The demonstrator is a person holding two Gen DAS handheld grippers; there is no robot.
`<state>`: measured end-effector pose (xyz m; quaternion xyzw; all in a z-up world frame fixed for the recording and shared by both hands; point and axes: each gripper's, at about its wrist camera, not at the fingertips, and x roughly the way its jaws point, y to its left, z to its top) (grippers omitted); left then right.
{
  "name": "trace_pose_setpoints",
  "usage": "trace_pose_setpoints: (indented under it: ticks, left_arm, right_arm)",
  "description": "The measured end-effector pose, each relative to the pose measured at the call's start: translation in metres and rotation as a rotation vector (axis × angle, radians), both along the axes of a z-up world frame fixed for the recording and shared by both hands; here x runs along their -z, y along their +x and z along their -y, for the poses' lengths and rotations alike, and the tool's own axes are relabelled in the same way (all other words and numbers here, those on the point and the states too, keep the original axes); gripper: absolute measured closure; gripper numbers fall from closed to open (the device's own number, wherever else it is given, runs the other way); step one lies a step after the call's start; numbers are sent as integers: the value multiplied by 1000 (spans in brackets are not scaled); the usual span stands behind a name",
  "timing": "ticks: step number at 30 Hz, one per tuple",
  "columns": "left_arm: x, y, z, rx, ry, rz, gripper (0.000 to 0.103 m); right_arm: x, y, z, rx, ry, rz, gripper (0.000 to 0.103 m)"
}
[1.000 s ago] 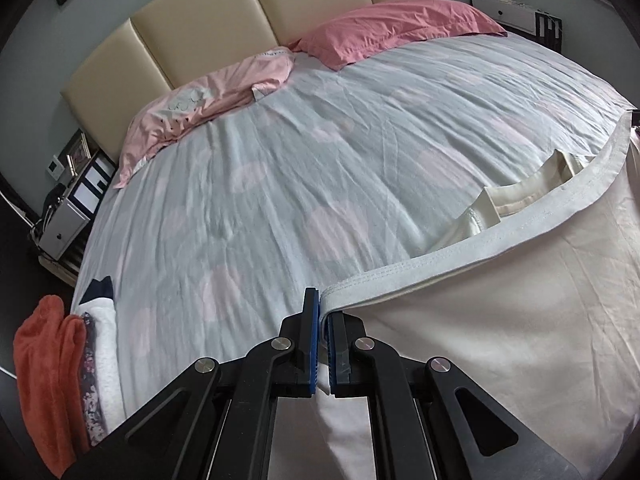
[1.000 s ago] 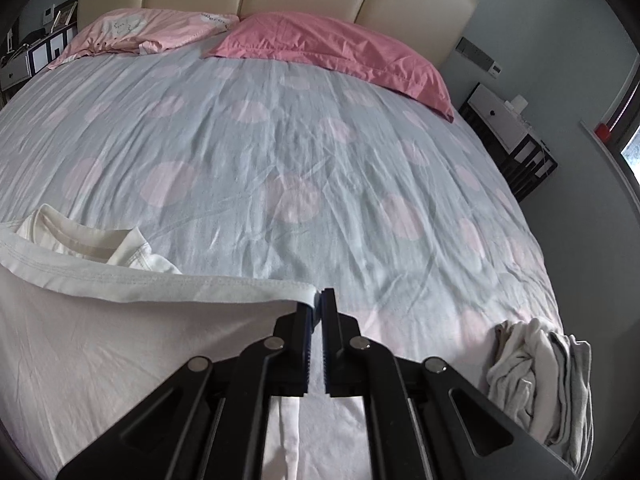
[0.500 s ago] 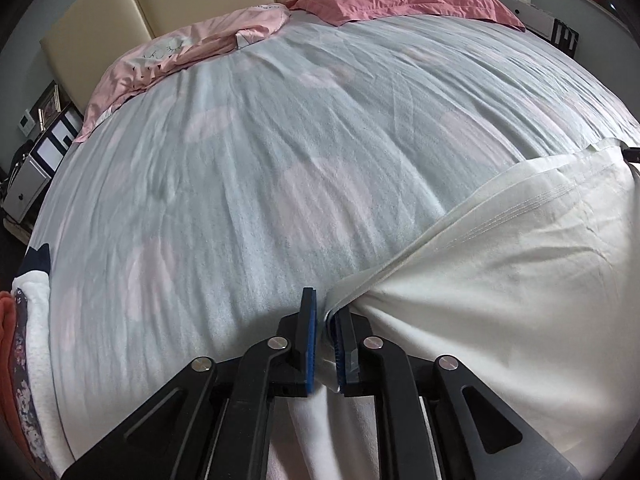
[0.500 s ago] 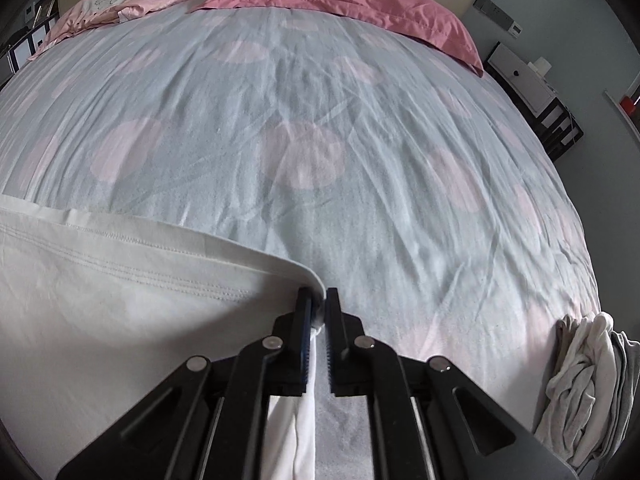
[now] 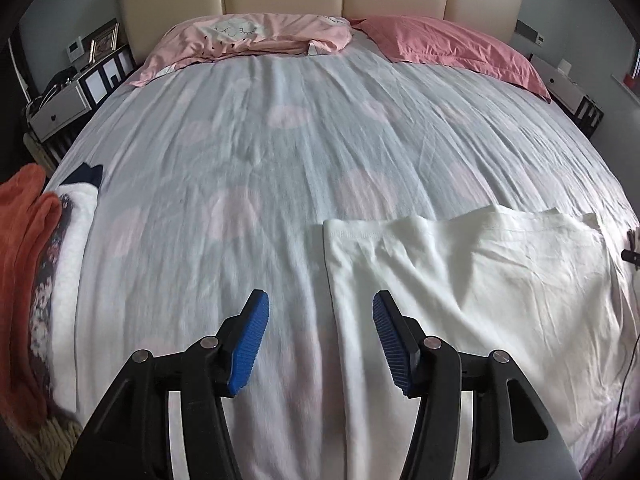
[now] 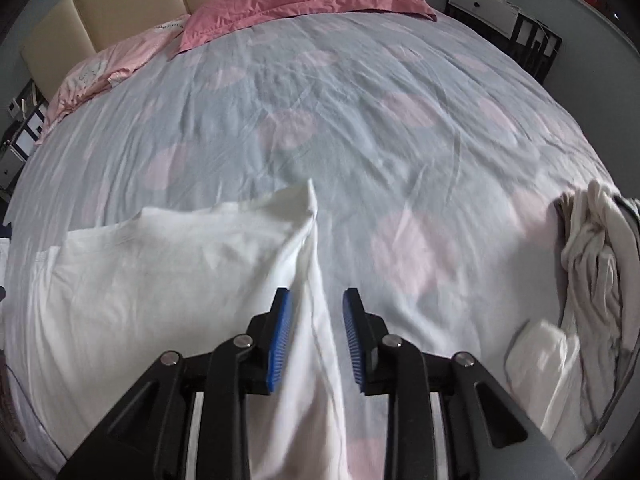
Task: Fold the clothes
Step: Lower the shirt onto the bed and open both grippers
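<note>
A white garment (image 5: 472, 280) lies folded flat on the grey bedspread with pink spots. In the left wrist view my left gripper (image 5: 320, 312) hangs above its left edge, jaws opening, blue pads clear of the cloth. The same white garment (image 6: 168, 280) fills the lower left of the right wrist view. My right gripper (image 6: 316, 312) hovers over its right edge, jaws opening, and the cloth lies loose below the gap without being pinched.
Folded clothes, orange (image 5: 20, 264) and white, are stacked at the bed's left edge. A crumpled heap of pale garments (image 6: 592, 264) lies at the right edge. Two pink pillows (image 5: 272, 36) rest against the beige headboard. Nightstands (image 5: 60, 108) flank the bed.
Both grippers let go of the white garment's hem and opened. The garment, held up and stretched a second ago, now lies folded on the bed, and both grippers have drawn back.
</note>
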<state>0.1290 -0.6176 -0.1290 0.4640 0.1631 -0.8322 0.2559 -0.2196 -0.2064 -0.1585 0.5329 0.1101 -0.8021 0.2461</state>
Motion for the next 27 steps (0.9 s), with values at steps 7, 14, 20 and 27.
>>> trace_pose_setpoints:
  ticks: [7,14,20,27]
  left_arm:
    - [0,71,-49,-63,84,-3,47]
    - [24,115,-78,-148,170,40,47]
    - [24,121,-86,-164,167,63,47]
    - [35,117,-97,-148,170,120,47]
  right_arm:
    - [-11,78,-70,15,-56,29,77]
    - [0,117,-125,61,-109,93,77]
    - [2,117,-148,105,-211,179,78]
    - [18,110,-157,160,-240,259,81]
